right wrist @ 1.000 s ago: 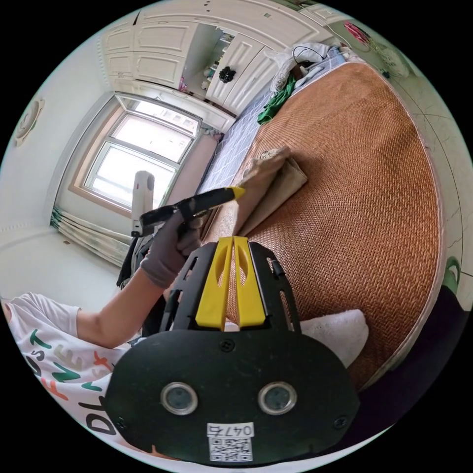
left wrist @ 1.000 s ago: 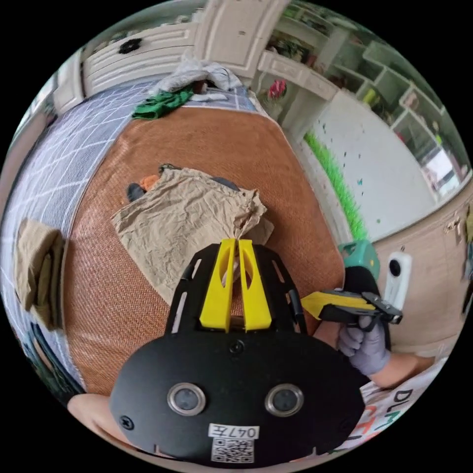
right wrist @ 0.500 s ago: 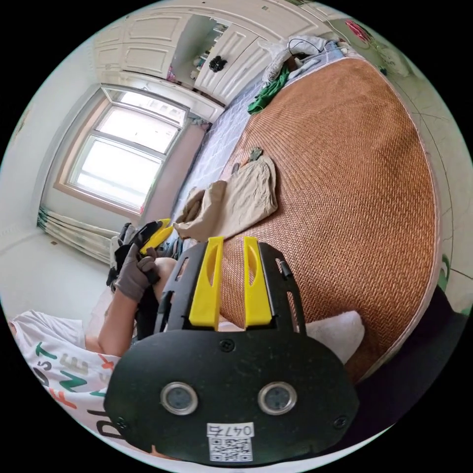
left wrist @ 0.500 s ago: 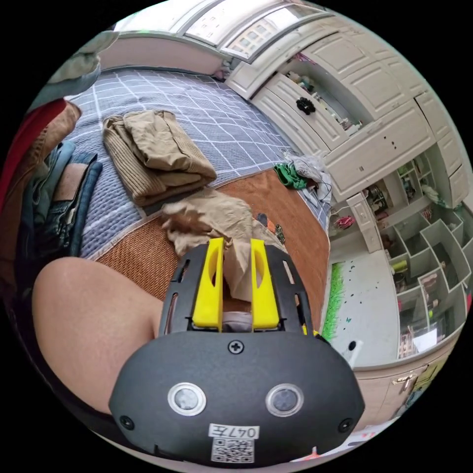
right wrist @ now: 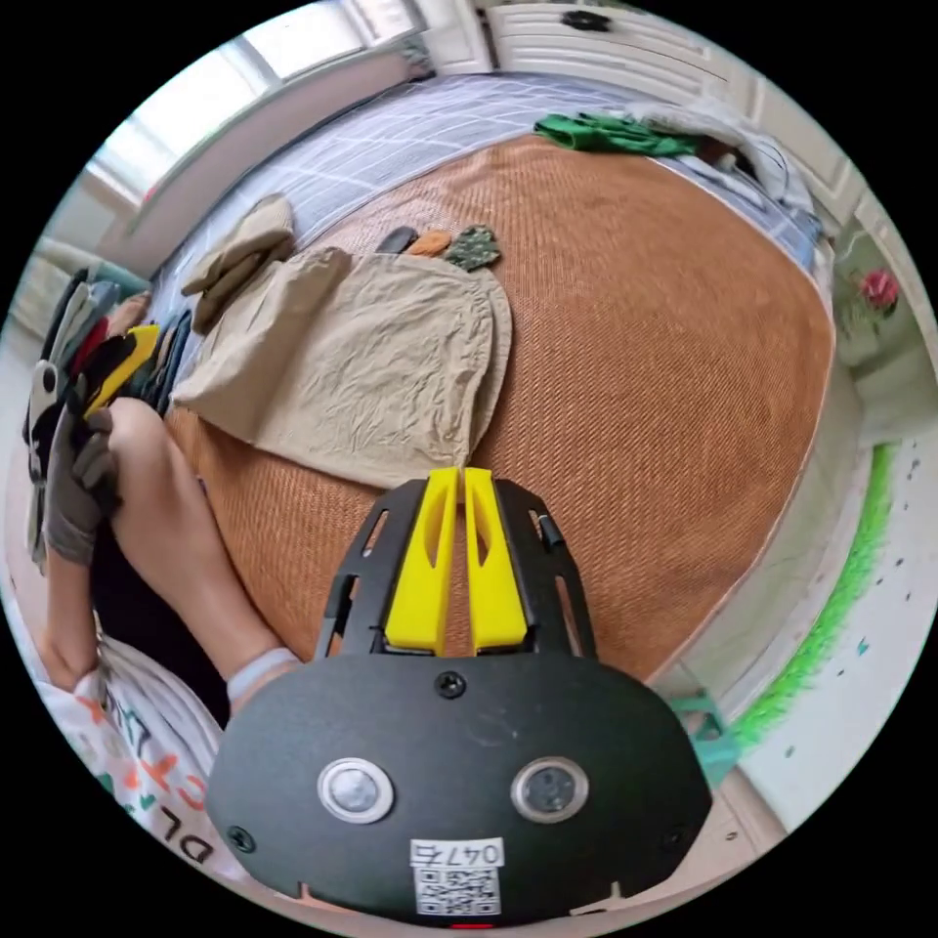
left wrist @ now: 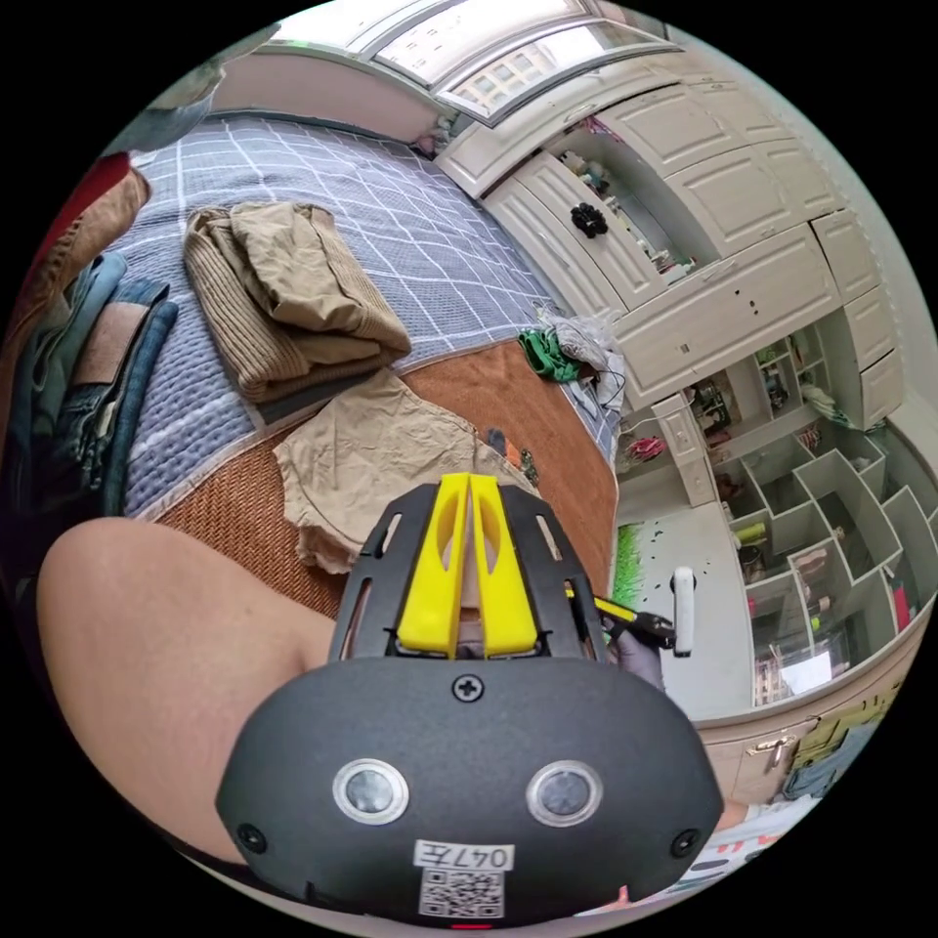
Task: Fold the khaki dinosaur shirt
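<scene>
My khaki dinosaur shirt (right wrist: pixel 362 357) lies folded on the woven mat (right wrist: pixel 664 371). Both my left tongs (left wrist: pixel 468 482) and right tongs (right wrist: pixel 460 477) are pressed together, empty. My knee (left wrist: pixel 166 645) crowds the left gripper view — 2 folded tan garments (left wrist: pixel 288 293) sit beyond.

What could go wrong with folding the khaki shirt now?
The khaki shirt lies crumpled, so creases may get folded in. The right gripper is shut beside its edge, holding nothing, and may miss its grab. Small cloth pieces peeking out underneath could get caught in the fold.
</scene>
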`<state>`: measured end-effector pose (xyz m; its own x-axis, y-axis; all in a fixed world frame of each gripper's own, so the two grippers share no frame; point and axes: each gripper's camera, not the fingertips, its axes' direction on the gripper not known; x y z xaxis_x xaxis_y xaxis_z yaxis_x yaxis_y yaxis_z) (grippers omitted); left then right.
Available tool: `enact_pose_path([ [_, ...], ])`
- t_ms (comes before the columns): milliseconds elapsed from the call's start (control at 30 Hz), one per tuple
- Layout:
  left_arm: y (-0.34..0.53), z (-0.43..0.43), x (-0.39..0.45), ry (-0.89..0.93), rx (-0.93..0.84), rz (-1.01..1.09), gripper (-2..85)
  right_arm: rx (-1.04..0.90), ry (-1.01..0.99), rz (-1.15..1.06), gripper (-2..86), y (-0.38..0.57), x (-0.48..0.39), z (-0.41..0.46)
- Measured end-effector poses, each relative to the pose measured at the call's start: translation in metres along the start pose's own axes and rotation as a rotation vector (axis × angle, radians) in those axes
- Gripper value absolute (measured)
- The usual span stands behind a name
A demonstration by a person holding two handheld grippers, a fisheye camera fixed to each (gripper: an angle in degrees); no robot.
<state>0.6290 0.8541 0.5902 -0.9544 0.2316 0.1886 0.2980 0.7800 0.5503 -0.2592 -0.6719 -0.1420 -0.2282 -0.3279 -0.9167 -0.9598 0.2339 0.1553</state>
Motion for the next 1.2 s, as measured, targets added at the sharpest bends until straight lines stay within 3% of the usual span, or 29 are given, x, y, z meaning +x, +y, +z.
enact_pose_path([
  [167, -0.019, 0.056, 0.033, -0.079, -0.097, 0.127, -1.0, 0.046, 0.251, -0.067, -0.9, -0.027, 0.016, -0.051],
  [300, -0.033, 0.124, 0.063, -0.045, -0.209, 0.191, -1.0, 0.165, 0.608, -0.114, 0.9, -0.055, 0.02, -0.085],
  [400, -0.05, 0.166, 0.071, -0.004, -0.258, 0.202, -0.8, 0.185, 0.764, 0.132, 5.7, -0.066, 0.037, -0.097],
  [600, -0.126, 0.255, 0.091, 0.02, -0.379, 0.343, 3.9, 0.256, 0.395, 0.414, 7.8, -0.014, 0.059, -0.102],
  [733, -0.178, 0.349, 0.133, -0.122, -0.514, 0.506, 3.5, 0.19, 0.206, 0.467, 6.1, 0.013, 0.061, -0.081],
  [900, -0.192, 0.428, 0.137, -0.184, -0.687, 0.587, -0.8, 0.085, 0.164, 0.436, 2.3, 0.003, 0.062, -0.059],
  [1200, -0.178, 0.384, 0.084, -0.112, -0.664, 0.372, -1.0, 0.048, 0.232, 0.201, -0.5, -0.085, 0.048, -0.046],
])
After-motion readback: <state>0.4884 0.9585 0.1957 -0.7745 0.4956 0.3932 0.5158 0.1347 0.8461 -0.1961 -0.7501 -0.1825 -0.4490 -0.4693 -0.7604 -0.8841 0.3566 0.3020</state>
